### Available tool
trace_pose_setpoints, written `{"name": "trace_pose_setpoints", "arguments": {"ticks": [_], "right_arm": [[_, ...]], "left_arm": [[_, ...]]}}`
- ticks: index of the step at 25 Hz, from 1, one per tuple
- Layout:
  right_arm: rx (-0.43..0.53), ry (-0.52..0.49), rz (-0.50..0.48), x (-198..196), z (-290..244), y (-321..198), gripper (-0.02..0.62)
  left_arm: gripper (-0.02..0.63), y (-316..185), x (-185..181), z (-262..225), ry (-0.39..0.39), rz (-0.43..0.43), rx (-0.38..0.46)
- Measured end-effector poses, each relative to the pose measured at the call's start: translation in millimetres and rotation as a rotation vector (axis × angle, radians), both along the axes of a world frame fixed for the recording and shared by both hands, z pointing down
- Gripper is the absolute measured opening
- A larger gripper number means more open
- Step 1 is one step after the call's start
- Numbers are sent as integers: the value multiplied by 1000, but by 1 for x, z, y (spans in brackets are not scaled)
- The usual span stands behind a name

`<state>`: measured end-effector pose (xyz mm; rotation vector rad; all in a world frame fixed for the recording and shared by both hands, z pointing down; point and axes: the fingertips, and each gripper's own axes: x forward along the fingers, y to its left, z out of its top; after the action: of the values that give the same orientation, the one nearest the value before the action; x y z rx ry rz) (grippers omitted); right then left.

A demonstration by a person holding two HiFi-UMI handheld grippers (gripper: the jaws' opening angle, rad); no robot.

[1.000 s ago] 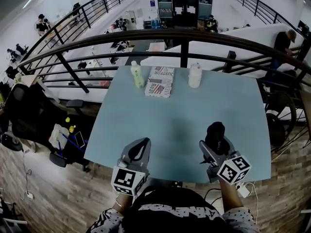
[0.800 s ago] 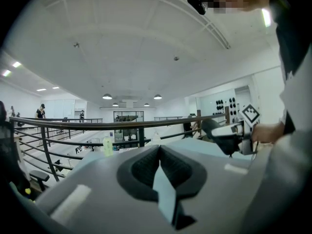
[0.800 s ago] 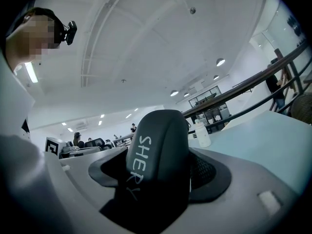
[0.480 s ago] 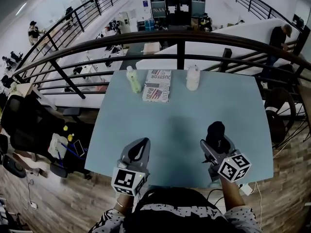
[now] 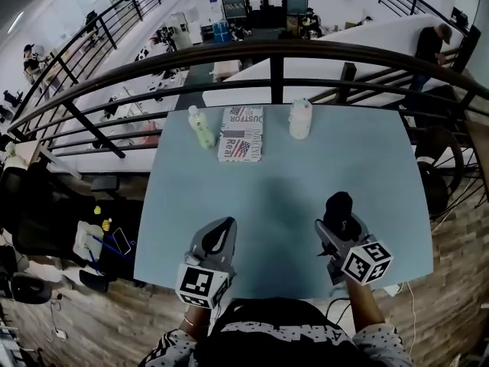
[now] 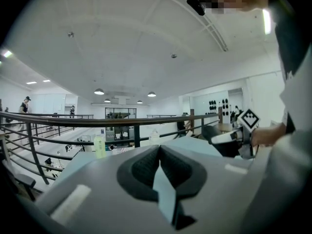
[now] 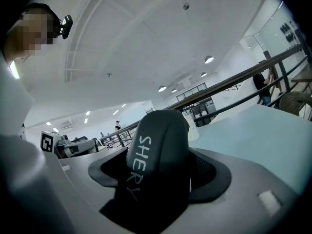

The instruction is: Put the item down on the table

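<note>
Clamping the item [image 5: 338, 206] over the surface's [image 5: 290, 167] 5 o'clock, the right gripper [image 5: 341, 228] is likely needing to lower, then release; the left gripper [image 5: 220, 234] is sitting with jaws closed, empty.

Your black, rounded item [image 7: 160, 150], lettered "SHERY", upright in your right gripper [image 5: 339, 228] over the table's [image 5: 283, 178] near right.

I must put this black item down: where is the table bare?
Bare: the whole middle of the table, from the left tool and right tool up to the far row. Crowded: the far edge, with green bottle, newspaper and white bottle.
</note>
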<state>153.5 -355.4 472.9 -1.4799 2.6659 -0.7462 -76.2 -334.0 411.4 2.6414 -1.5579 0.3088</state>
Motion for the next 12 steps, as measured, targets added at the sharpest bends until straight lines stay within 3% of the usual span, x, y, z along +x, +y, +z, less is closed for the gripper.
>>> {"name": "trace_pose_setpoints", "arguments": {"ticks": [12], "right_arm": [[-66,30,36,-6,34,-21,374]], "left_arm": [[0,-24,-7,16,0,14,-26]]}}
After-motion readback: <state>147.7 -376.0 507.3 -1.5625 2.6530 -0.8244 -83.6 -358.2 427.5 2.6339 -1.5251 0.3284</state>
